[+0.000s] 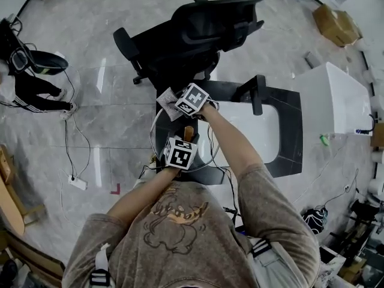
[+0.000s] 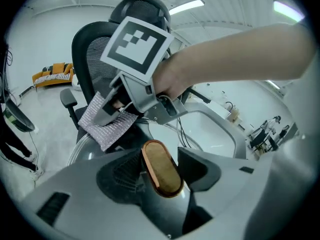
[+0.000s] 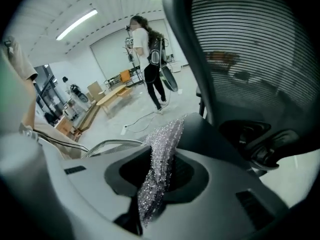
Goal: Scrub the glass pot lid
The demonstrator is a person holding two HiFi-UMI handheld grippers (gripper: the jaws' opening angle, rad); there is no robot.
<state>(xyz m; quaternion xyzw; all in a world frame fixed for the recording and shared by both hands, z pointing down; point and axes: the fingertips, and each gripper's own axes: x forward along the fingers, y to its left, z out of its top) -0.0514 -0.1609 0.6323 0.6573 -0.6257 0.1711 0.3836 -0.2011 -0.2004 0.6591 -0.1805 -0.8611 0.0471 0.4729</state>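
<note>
Glass pot lid (image 1: 155,123) sits tilted at the counter's (image 1: 292,108) edge beside the sink (image 1: 269,138), probably to offer its face for scrubbing. To steady it, the left gripper (image 2: 162,171) has its jaws pinching the lid's brown knob (image 1: 188,131). Jaws of the right gripper (image 3: 159,179) are pressed together on a glittery scrubbing cloth (image 3: 166,136) near the lid's rim. Nothing shows in the white sink basin

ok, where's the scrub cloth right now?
Pinched in the right gripper, the scrub cloth sits over the glass lid's rim, with the black office chair just behind; centre of the head view.
</note>
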